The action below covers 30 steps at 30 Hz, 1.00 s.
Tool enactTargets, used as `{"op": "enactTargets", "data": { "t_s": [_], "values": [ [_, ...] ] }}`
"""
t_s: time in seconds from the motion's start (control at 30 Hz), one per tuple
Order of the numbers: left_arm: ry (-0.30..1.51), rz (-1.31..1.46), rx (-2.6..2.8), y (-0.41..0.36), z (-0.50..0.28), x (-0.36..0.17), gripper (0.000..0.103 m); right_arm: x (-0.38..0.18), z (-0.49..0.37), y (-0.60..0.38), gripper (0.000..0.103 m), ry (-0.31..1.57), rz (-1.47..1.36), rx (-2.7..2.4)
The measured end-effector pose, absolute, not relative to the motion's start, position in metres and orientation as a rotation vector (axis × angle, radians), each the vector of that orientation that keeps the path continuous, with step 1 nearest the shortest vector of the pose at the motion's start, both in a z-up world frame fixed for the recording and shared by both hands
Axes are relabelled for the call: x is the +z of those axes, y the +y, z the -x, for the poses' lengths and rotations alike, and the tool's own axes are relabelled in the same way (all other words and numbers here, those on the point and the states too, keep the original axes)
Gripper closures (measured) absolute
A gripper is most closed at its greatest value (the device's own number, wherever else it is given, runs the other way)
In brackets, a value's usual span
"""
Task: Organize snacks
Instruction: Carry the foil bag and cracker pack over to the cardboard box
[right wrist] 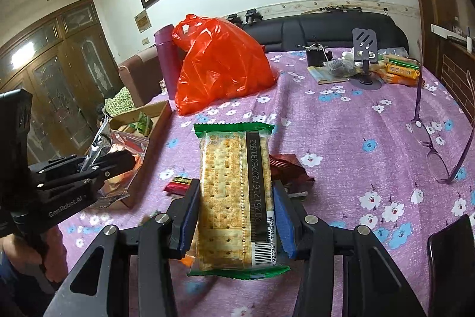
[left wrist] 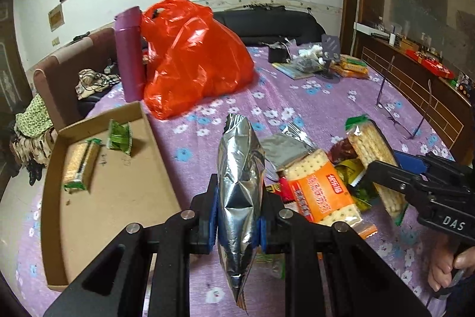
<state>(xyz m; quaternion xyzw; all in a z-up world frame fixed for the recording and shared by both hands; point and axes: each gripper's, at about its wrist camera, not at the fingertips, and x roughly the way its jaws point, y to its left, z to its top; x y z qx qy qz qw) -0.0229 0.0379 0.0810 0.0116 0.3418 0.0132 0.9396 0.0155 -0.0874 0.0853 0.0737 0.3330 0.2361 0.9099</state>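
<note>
Step in hand: transfer of picked snacks to the collecting box. Both grippers are loaded and clear of the surface.

The left gripper (left wrist: 239,223) is clamped nearly closed on a silver foil packet (left wrist: 240,189), which stands on edge between the blue pads with its crimped top pointing away from the camera. The right gripper (right wrist: 236,220) is closed at a moderate width on a clear-wrapped cracker pack (right wrist: 234,198) with green end seals; the pads press its two long sides and the date-code strip faces up.

Below and just beyond the left gripper lies the remaining pile on the flowered surface (left wrist: 311,103): an orange cracker pack (left wrist: 322,195) on top, with a grey pouch and several small red, yellow and green wrappers around it, touching or overlapping.

To the left of the pile stands a shallow cardboard box (left wrist: 124,192). It already holds a green-ended cracker pack (left wrist: 81,165) and a small green packet (left wrist: 120,135), apart from each other.

Farther back are a red plastic bag (left wrist: 196,58) and a purple flask (left wrist: 129,55), side by side.

Next move, as judged: carry the foil packet leftward over the box rim, lower it onto bare cardboard, then release. The cracker pack probably follows, placed beside its match.
</note>
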Motion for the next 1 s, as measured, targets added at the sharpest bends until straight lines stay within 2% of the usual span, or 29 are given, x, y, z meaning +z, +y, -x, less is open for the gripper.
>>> {"op": "enactTargets", "data": {
  "t_s": [0.27,0.63,1.0],
  "values": [
    [0.649,0.023,0.080,0.072,0.031,0.093,0.083,0.103,-0.017,-0.053,0.052,0.697,-0.176,0.563],
    [0.651,0.165,0.212,0.165,0.042,0.084,0.083,0.117,-0.037,0.043,0.052,0.773,-0.214,0.716],
    [0.708,0.296,0.278,0.233,0.046,0.049,0.083,0.083,-0.062,0.142,0.052,0.874,-0.125,0.742]
  ]
}}
